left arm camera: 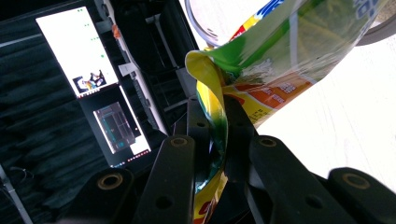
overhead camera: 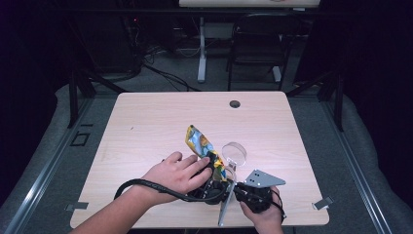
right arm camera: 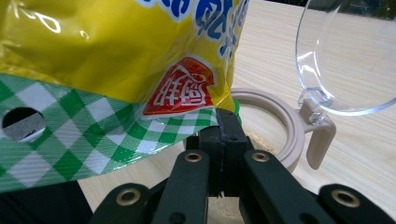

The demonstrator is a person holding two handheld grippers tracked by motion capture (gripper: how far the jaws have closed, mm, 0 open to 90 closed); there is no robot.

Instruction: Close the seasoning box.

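**Two hand-held grippers pinch a snack bag above a container**

The left gripper (left arm camera: 217,135) is clamped on a yellow and green snack bag (left arm camera: 280,60). In the left gripper view its two black jaws rise from the bottom and meet on a folded edge of the bag, the foil squeezed flat between them. In the high view the person's left hand (overhead camera: 178,173) wraps around this gripper near the front middle of the table (overhead camera: 146,117), with a black cable looping back towards the forearm.

The right gripper (right arm camera: 224,135) is also closed on the bag. In the right gripper view its jaws press together on the bag's green-and-white checked bottom seam, just beside a red logo printed on the yellow foil. In the high view the right hand (overhead camera: 260,207) holds this gripper just to the right of the left one, with a grey three-cornered plate (overhead camera: 263,179) on top.

The bag hangs between the two grippers, lifted off the table and tilted up and away from the person in the high view.

Just behind the right gripper's jaws sits a round beige container (right arm camera: 273,128) with pale powder or crumbs inside. Its clear round lid (right arm camera: 348,56) stands open on a hinge at the container's rim. The table is light wood, with a small round hole (overhead camera: 234,104) near its far edge.
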